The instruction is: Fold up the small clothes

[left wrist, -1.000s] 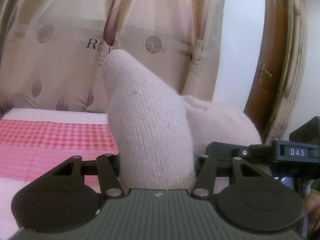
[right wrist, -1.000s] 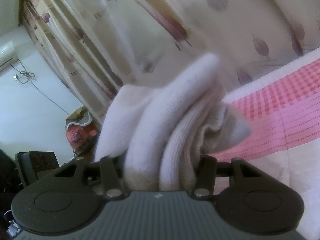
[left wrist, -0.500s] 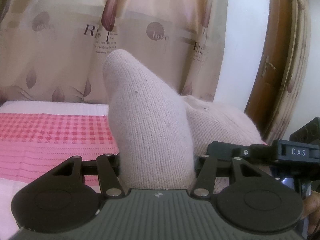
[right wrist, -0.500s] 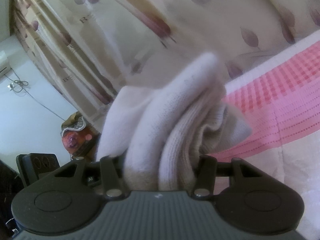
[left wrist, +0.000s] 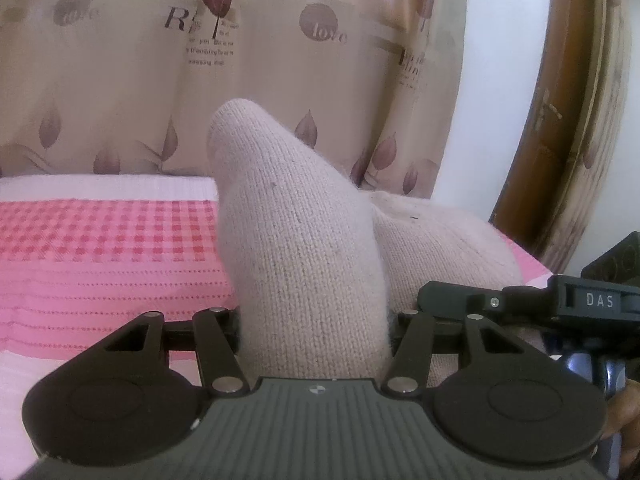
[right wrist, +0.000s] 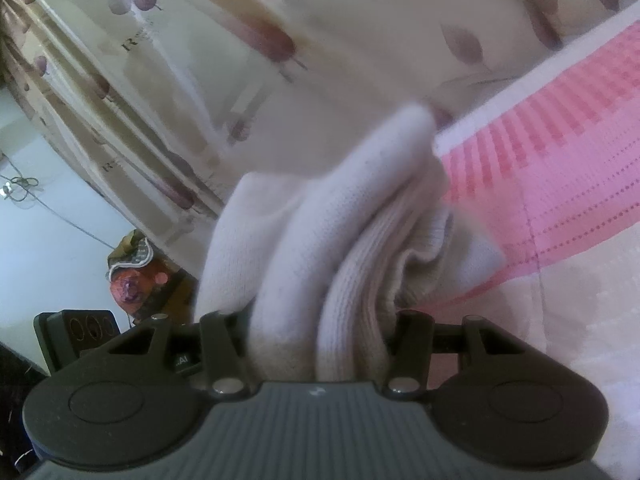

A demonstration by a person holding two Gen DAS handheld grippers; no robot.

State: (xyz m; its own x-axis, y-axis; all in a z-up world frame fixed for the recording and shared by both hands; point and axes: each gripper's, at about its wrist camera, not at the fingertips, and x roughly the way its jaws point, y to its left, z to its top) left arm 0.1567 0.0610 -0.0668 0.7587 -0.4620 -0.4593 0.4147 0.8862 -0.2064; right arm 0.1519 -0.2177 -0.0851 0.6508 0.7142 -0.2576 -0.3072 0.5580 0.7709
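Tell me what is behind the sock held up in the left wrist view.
Behind the sock: a leaf-print curtain and the pink checked bedspread. The sock hides the left gripper's jaws and the bed directly behind it.

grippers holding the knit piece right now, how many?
2. Left gripper is shut on the knit garment above the pink bedspread; right gripper clamps its bunched ribbed end.

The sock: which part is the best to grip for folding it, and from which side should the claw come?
Judging from the views, the ends are best. The left claw grips the sock by its smooth rounded end; the right claw pinches the bunched ribbed part. Each comes in along the sock's length, so the knit probably hangs between them for folding over the pink bedspread.
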